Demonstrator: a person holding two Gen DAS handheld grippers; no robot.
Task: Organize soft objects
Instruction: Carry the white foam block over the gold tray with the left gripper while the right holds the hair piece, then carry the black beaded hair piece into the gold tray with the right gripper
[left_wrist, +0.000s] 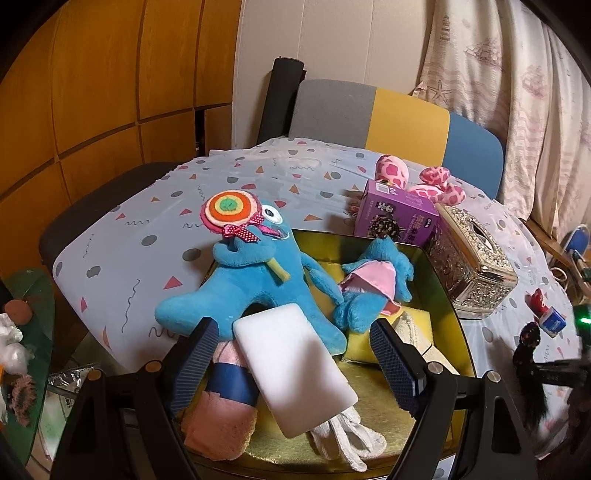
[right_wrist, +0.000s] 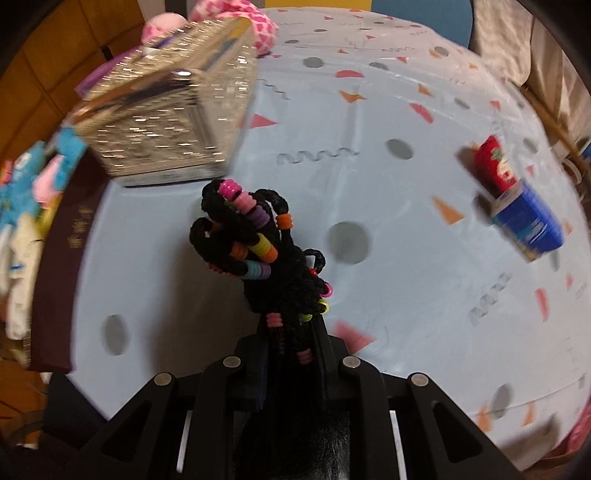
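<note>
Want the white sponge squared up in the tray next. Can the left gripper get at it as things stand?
Probably yes. The left gripper is open, and the white sponge lies between its fingers on top of the pile in the gold tray. Nothing covers it; the big blue plush only touches its far edge.

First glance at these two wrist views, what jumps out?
The big blue plush with a rainbow lollipop over one eye, sprawled over the near-left edge of the gold box, with a white foam block lying between the open left claw fingers. In the right view, the right claw is shut on a black braided cord bundle with bright beads, held above the patterned tablecloth beside the shiny metallic tissue box.
</note>
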